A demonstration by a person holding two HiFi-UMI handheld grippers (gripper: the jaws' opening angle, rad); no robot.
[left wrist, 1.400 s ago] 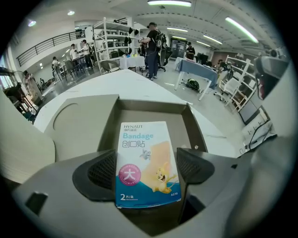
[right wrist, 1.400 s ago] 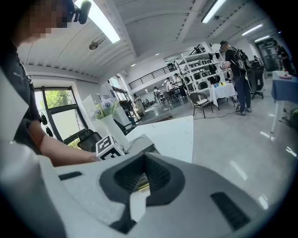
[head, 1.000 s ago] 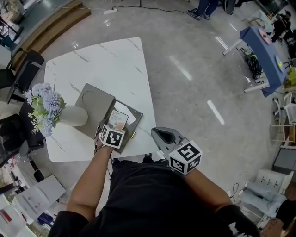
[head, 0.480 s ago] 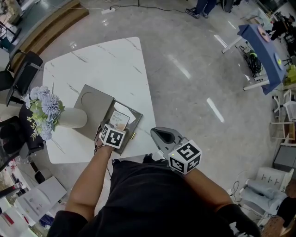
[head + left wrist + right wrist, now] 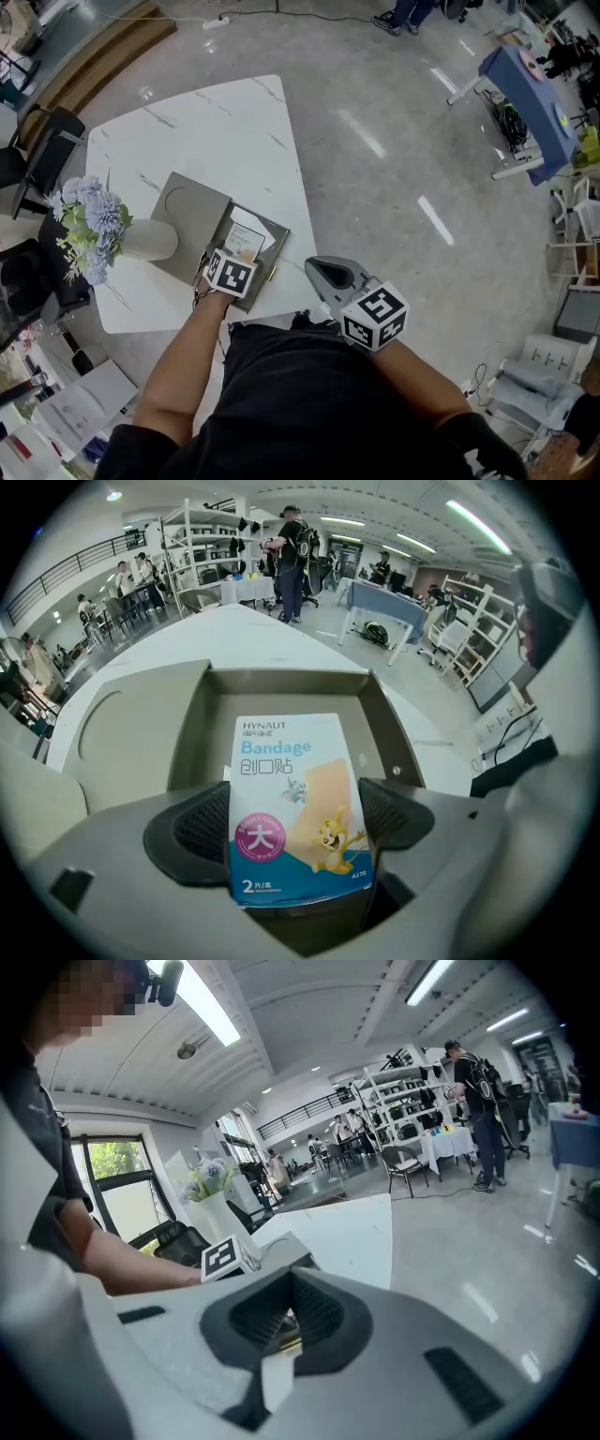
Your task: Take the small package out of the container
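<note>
Left forearm [image 5: 178,366]: bare, reaching forward from the black-shirted body to the near edge of the table.
Right forearm [image 5: 427,380]: bent and kept close to the body.
Right gripper [image 5: 289,1321]: jaws pressed together with nothing between them. It hangs over the floor off the table's near corner, well to the right of the left gripper, with its marked cube toward the person.
Left gripper [image 5: 298,829]: level, pointing away from the person, its jaws pinching the package from both sides. In the right gripper view only its marked cube shows, beside the forearm.
Package [image 5: 291,761]: a small flat bandage box with a white top, a teal bottom and a cartoon print. Its lower half sits between the left gripper's pads and its printed face is turned up to that camera. Whether it rests on the container's floor or is clear of it cannot be told.
Container [image 5: 380,714]: a grey box, open, straight ahead of the left gripper and under the package.
Lid [image 5: 127,728]: folded flat, left of the left gripper, with a round dent in it.
Vase [image 5: 145,238]: white, holding pale blue flowers, further left beyond the lid.
Table [image 5: 225,131]: white with a marble look, running on ahead of the left gripper.
Floor [image 5: 394,141]: grey and glossy, ahead and to the right of the right gripper.
</note>
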